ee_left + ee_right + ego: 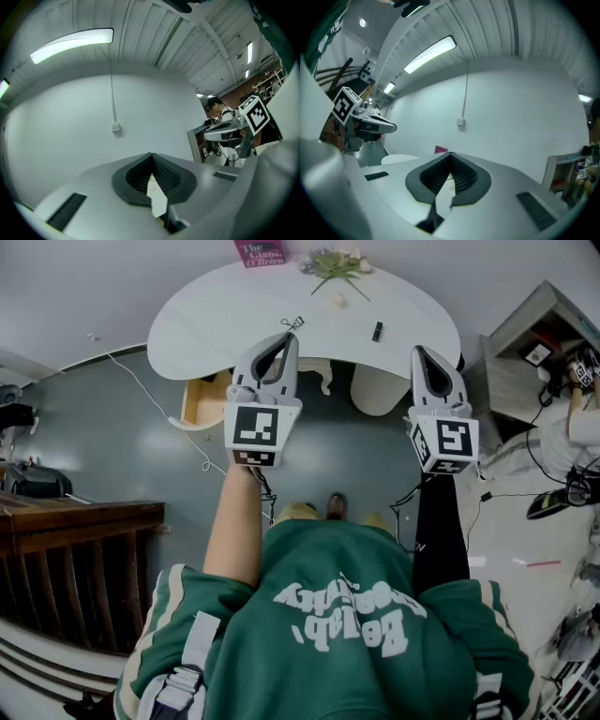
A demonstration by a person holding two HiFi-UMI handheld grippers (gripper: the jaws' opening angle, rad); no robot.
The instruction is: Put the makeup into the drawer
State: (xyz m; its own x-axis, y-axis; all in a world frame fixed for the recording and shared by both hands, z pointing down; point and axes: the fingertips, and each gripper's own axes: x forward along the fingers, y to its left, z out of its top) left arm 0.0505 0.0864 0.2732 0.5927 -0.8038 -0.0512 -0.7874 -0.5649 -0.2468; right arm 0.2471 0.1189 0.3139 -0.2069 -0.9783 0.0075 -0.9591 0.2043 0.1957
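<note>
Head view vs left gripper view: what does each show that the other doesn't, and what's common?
Head view only: white table carrying a small dark object, pink book and flowers; a pulled-out wooden drawer below it; the person's green sweatshirt.
Left gripper view only: ceiling light strip, wall box with its cable.
Both: left hand-held gripper, jaws together, and right hand-held gripper.

Two grippers (279,341) (421,356), one white table (234,315), one drawer (204,399), one pink book (260,252)
</note>
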